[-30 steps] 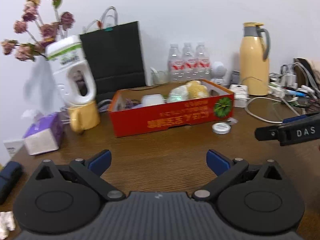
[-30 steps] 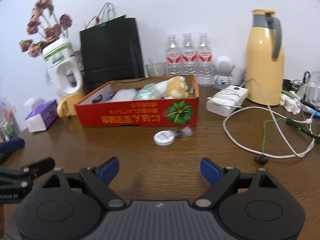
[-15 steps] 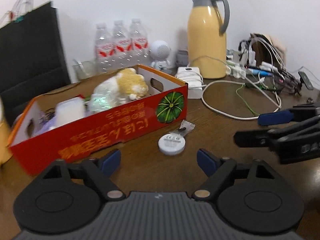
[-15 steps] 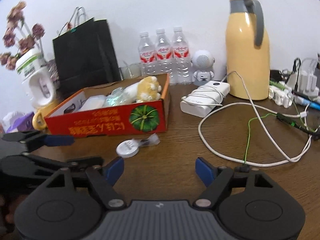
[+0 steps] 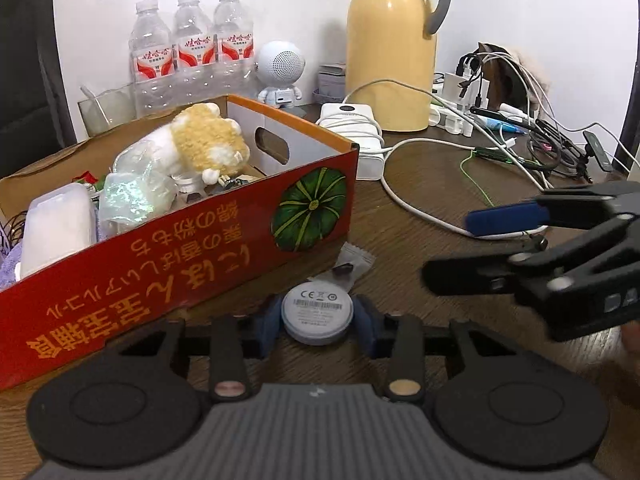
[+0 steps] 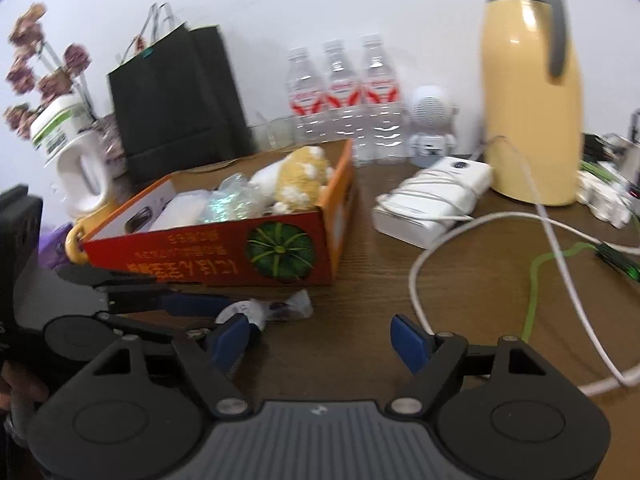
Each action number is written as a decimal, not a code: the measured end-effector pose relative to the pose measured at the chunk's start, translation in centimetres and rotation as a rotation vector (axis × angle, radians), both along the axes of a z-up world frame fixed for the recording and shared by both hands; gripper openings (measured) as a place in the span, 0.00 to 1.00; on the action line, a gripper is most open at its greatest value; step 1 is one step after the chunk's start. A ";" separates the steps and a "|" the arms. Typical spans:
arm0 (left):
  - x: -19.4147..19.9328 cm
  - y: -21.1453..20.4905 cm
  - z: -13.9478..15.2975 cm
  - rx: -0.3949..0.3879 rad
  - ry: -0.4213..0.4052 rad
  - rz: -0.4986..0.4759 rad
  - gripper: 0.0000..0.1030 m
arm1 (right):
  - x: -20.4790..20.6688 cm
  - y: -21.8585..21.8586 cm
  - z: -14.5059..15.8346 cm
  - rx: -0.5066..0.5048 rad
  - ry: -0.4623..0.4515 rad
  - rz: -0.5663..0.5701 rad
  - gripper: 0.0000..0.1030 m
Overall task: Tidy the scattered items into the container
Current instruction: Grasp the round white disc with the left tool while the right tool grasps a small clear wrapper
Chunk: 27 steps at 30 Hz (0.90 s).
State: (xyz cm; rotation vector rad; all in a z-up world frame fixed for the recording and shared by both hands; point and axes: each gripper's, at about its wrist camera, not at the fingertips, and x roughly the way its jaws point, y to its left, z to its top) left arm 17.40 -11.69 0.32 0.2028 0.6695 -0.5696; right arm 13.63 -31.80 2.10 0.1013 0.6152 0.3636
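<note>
A red cardboard box with a pumpkin print holds a plush toy, plastic bags and a white case. My left gripper is shut on a round white disc on the table just in front of the box. A small clear wrapper lies beside the disc. My right gripper is open and empty, hovering right of the disc. It also shows in the left wrist view. The box also shows in the right wrist view.
A yellow thermos, three water bottles, a small robot speaker, a white power bank and tangled cables stand behind and right. A black bag, a white jug and dried flowers stand at the left.
My left gripper moved forward to the white disc and closed on it. My right gripper shifted left and closer to the box, staying open.
</note>
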 end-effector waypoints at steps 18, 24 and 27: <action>-6.0 8.4 2.8 -0.019 -0.106 0.306 0.39 | 3.6 6.5 -1.7 -0.204 -0.019 0.156 0.42; -7.8 9.0 3.6 -0.030 -0.142 0.345 0.39 | 3.6 7.5 -1.7 -0.239 -0.041 0.171 0.29; -9.1 9.3 3.9 -0.055 -0.142 0.367 0.39 | 3.2 8.3 -1.6 -0.270 -0.050 0.181 0.17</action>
